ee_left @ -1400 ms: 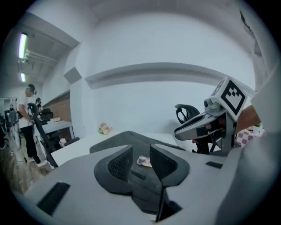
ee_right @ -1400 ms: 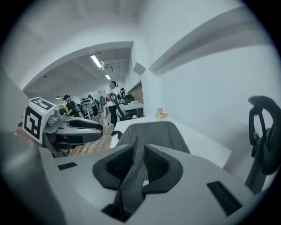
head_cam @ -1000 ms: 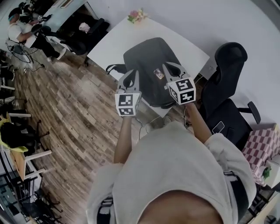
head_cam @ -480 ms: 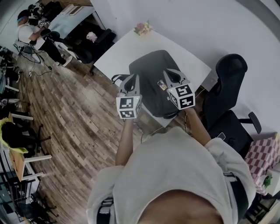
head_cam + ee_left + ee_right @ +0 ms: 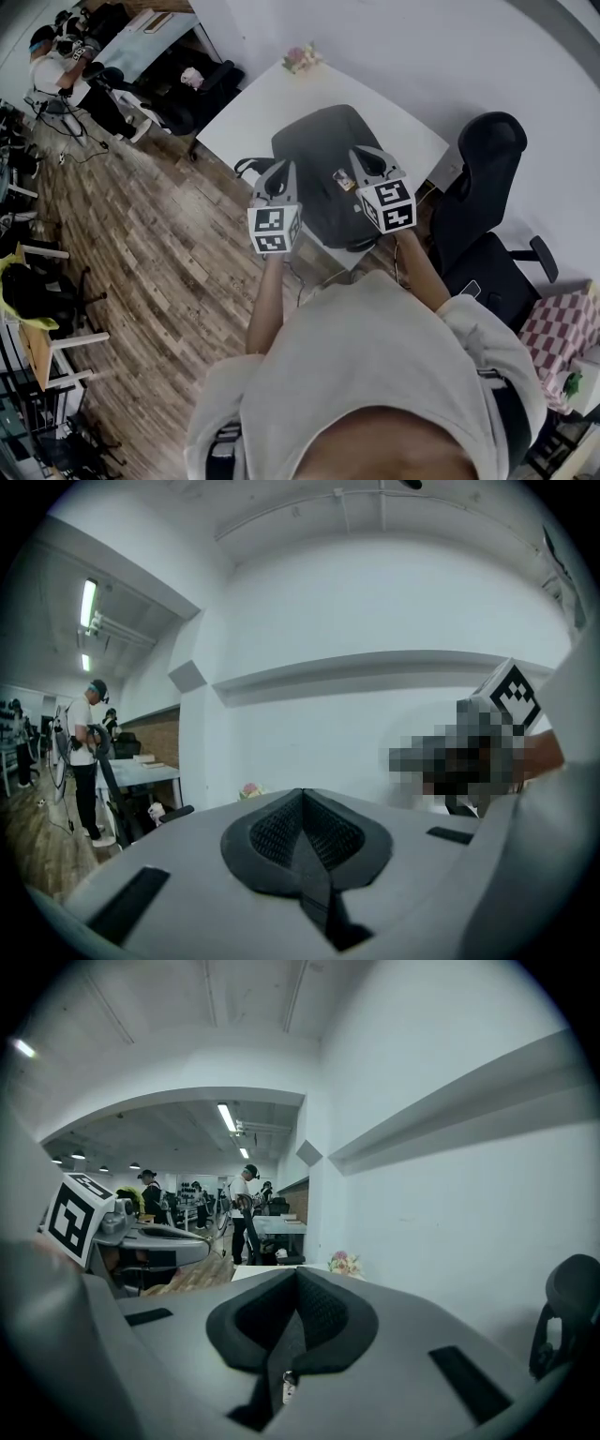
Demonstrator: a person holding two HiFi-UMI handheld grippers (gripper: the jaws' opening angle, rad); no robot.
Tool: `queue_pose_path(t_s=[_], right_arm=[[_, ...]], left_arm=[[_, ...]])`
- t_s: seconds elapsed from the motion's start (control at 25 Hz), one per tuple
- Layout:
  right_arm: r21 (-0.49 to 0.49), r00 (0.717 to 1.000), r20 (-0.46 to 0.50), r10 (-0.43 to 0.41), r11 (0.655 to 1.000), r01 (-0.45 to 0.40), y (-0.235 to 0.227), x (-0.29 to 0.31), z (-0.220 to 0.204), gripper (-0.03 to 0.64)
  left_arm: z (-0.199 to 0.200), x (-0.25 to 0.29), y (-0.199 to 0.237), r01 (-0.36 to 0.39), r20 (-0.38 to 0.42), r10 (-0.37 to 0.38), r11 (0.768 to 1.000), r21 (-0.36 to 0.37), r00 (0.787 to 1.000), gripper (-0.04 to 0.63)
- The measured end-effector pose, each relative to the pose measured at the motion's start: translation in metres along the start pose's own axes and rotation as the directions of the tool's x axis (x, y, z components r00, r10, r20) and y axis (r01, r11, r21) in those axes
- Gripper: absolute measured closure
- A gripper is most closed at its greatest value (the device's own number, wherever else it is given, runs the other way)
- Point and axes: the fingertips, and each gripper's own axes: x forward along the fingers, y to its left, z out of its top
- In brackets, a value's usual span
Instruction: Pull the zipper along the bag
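Both sets of jaws fully closed, nothing held. Left gripper (image 5: 280,170) and right gripper (image 5: 362,157) hover over black backpack (image 5: 314,139) on white table (image 5: 246,105). Zipper position unreadable, so this fits pre-grab or post-pull.

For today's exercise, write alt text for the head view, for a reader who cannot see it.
From above, a person holds the left gripper and right gripper, both shut, over a dark bag lying on a white table. Some flowers sit at the table's far corner. A black chair stands to the right, with wood floor to the left.
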Motion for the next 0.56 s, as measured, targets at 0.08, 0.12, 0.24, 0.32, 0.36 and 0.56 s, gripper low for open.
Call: queue_pose_path(t_s=[0.08,0.12,0.24,0.32,0.36,0.56], right_arm=[[0.004,1.000,0.000,0.001,1.000,-0.001,-0.001,-0.001,-0.002,0.604],[0.006,1.000,-0.001,0.002,1.000,-0.002,-0.001,-0.002,-0.003,0.604],[0.004,1.000,-0.008,0.004,1.000,-0.004,0.000,-0.003,-0.005,0.604],[0.003,1.000,-0.013,0.005,1.000,-0.005,0.001,-0.003,-0.006,0.604],[0.003,1.000,-0.015,0.005,1.000,-0.005,0.001,-0.003,-0.007,0.604],[0.005,1.000,-0.023,0.007,1.000,-0.007,0.000,0.000,-0.011,0.604]], left_arm=[[-0.002,0.001,-0.003,0.002,-0.004,-0.002,1.000,0.005,1.000,0.569],[-0.004,0.002,-0.004,0.003,-0.007,-0.003,1.000,0.008,1.000,0.569],[-0.008,0.001,-0.006,0.002,-0.017,-0.002,1.000,0.007,1.000,0.569],[-0.011,-0.001,-0.005,0.000,-0.023,0.000,1.000,0.002,1.000,0.569],[-0.011,-0.001,-0.005,-0.001,-0.025,0.001,1.000,0.000,1.000,0.569],[-0.011,0.002,-0.004,-0.003,-0.024,0.004,1.000,0.002,1.000,0.569]])
